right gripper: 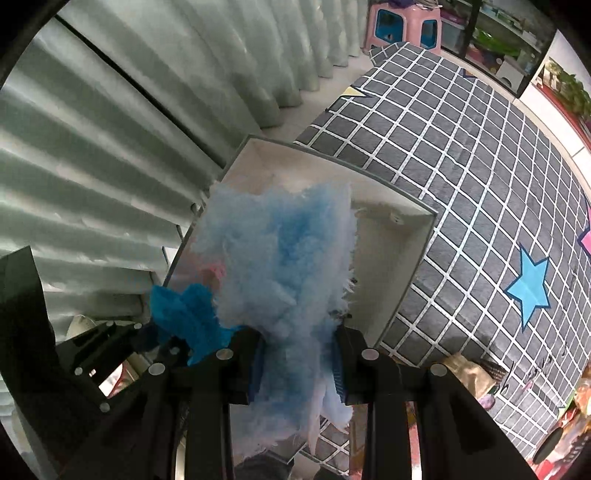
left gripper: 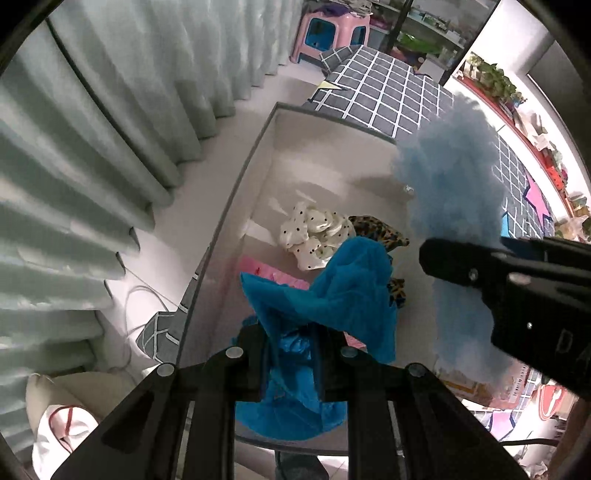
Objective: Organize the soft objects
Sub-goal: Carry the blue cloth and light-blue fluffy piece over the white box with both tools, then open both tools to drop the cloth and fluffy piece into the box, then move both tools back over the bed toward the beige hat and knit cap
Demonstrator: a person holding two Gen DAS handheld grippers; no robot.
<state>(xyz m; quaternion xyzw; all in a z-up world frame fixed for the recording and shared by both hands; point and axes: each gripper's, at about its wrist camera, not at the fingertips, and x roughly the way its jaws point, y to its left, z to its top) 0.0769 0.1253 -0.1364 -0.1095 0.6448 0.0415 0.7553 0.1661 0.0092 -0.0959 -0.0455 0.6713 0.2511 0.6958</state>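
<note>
My left gripper (left gripper: 291,354) is shut on a bright blue cloth (left gripper: 332,291) that hangs over the white box (left gripper: 236,192). In the right wrist view that same blue cloth (right gripper: 184,314) shows at the left. My right gripper (right gripper: 299,365) is shut on a pale blue fluffy piece (right gripper: 280,251), which hides much of the white box (right gripper: 399,243) below it. In the left wrist view the fluffy piece (left gripper: 454,177) and the right gripper's black body sit at the right. Inside the box lie a white polka-dot fabric (left gripper: 314,232), a leopard-print fabric (left gripper: 376,229) and something pink (left gripper: 266,273).
A dark grey checked mat (right gripper: 461,158) with coloured stars covers the floor to the right of the box. Pale green curtains (left gripper: 92,147) hang at the left. A pink and blue stool (left gripper: 332,33) stands at the far end. A white bag (left gripper: 62,424) lies lower left.
</note>
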